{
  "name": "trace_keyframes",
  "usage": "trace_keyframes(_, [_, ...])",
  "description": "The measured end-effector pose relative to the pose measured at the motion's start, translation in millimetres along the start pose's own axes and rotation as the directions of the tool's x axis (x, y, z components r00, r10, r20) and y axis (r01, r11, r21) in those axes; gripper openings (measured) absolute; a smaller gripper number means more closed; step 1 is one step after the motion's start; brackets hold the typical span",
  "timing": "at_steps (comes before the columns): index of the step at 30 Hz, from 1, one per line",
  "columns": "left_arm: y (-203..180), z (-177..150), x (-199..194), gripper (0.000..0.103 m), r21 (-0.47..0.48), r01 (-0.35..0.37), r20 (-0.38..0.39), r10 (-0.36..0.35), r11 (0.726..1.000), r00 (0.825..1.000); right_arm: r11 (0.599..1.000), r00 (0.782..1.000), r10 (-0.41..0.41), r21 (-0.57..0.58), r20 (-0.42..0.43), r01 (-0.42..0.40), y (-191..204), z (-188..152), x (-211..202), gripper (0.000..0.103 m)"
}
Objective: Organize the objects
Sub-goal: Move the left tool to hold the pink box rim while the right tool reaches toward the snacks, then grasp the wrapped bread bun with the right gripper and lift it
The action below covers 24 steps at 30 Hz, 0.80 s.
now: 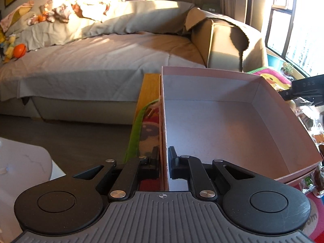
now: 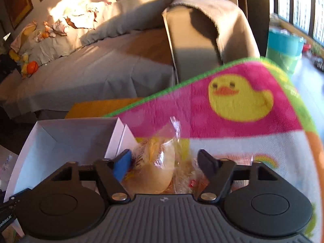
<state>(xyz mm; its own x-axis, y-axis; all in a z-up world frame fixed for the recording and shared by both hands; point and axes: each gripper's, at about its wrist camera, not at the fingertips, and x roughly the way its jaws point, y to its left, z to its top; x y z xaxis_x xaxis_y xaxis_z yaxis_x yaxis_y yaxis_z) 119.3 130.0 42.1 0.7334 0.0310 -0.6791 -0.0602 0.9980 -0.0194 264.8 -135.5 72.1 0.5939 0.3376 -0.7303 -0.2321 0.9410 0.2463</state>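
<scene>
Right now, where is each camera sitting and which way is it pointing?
Left wrist: sits on the left tongs, looking forward over the open box toward the bed; its fingers clamp the box's left wall, and the other tool shows at the right edge.
Right wrist: sits on the right tongs, looking down over wrapped snacks on the duck mat; tongs open around a packet.
Shared: the box, mat and bed.
</scene>
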Motion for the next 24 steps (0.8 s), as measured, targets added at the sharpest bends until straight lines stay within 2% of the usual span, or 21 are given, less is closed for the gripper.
trace_keyframes(2, [0, -1, -1, 0.011, 0.003, 0.002, 0.003, -0.002, 1.000, 1.000, 0.999, 0.999, 0.037, 0.012, -0.016, -0.037, -1, -5, -16, 0.051])
trace_keyframes(4, [1, -1, -3, 0.011, 0.003, 0.005, 0.008, -0.005, 1.000, 1.000, 0.998, 0.998, 0.057, -0.023, -0.010, -0.057, 1, -16, -39, 0.045])
trace_keyframes(10, [1, -1, -6, 0.011, -0.006, 0.013, 0.016, -0.013, 1.000, 1.000, 0.996, 0.998, 0.056, -0.069, 0.007, -0.055, -6, -61, -122, 0.041])
trace_keyframes(15, [1, -1, -6, 0.011, -0.014, 0.014, 0.019, -0.014, 1.000, 1.000, 1.000, 0.999, 0.010, -0.017, -0.030, -0.011, -31, -108, -163, 0.039])
trace_keyframes(16, [2, -2, -6, 0.011, -0.014, 0.014, 0.019, -0.014, 1.000, 1.000, 1.000, 0.999, -0.013, -0.022, -0.041, 0.012, -35, -119, -167, 0.040])
trace_keyframes(18, [1, -2, -6, 0.011, -0.013, 0.014, 0.019, -0.014, 1.000, 1.000, 0.995, 0.996, -0.083, -0.065, -0.034, 0.081, -36, -138, -172, 0.052])
trace_keyframes(20, [2, -2, -6, 0.011, -0.014, 0.013, 0.019, -0.012, 1.000, 1.000, 0.982, 0.991, -0.136, -0.135, -0.004, 0.134, -31, -149, -175, 0.070])
trace_keyframes(24, [0, -2, -8, 0.011, -0.007, 0.005, 0.022, -0.004, 1.000, 1.000, 0.982, 0.990, -0.142, -0.122, 0.023, 0.144, -30, -146, -171, 0.076])
